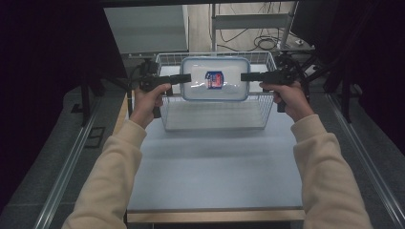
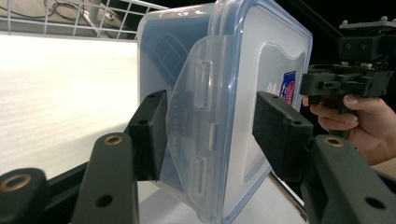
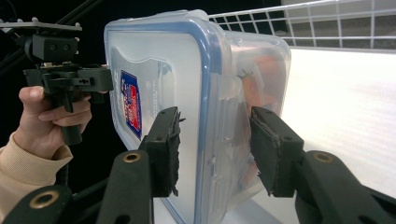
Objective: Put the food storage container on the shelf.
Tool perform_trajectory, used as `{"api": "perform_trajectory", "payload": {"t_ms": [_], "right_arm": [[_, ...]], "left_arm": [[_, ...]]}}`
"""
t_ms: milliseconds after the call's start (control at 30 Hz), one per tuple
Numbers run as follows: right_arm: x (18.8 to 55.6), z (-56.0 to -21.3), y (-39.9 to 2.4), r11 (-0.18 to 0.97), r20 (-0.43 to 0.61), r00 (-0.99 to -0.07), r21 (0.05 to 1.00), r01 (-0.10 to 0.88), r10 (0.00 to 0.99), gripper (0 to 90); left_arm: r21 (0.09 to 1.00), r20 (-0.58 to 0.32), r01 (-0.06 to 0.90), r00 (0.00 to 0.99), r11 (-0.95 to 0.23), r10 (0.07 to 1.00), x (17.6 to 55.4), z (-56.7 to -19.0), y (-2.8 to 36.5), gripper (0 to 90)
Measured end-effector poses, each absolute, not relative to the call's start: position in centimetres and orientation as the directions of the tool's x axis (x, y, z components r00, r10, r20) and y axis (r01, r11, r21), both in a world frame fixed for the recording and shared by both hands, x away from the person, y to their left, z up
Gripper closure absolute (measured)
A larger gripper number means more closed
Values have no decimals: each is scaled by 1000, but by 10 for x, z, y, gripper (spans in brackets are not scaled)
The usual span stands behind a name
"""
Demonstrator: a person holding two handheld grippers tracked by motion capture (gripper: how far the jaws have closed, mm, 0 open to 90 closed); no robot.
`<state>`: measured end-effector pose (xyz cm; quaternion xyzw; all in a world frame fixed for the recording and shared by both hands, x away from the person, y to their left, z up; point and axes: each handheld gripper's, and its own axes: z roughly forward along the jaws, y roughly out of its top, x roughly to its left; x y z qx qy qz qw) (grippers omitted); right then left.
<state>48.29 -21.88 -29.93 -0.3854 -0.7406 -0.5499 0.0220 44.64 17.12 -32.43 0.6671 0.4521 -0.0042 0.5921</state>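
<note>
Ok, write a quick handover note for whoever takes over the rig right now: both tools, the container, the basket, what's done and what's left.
Left tool: jaws astride the left end of the plastic container, at the lid's latch flap; pads close, firm contact hard to confirm.
Right tool: jaws astride the right end, likewise.
Container: lid on, level, held between both tools above the wire basket, which stands at the far end of the table.
Done: container gripped at both ends.
Left: probably lower it into the basket or lift it clear; direction cannot be told. Keep both ends level, then open the jaws.
</note>
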Motion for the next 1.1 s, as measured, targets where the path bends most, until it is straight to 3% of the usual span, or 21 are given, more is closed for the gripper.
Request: {"api": "perform_trajectory", "payload": {"t_ms": [433, 733, 1000, 1100], "right_arm": [[512, -291, -220, 83, 491, -669, 769, 633, 558, 536], [523, -294, -215, 38, 509, -627, 758, 651, 590, 507], [530, -303, -214, -42, 571, -561, 723, 690, 599, 478], [530, -302, -210, -33, 522, -549, 743, 668, 653, 499]], "left_arm": [[767, -567, 628, 568, 132, 596, 474, -318, 169, 465], [709, -644, 678, 510, 194, 570, 490, -326, 172, 465], [693, -648, 690, 467, 210, 602, 503, -329, 165, 393], [671, -666, 708, 443, 221, 600, 508, -335, 161, 332]]}}
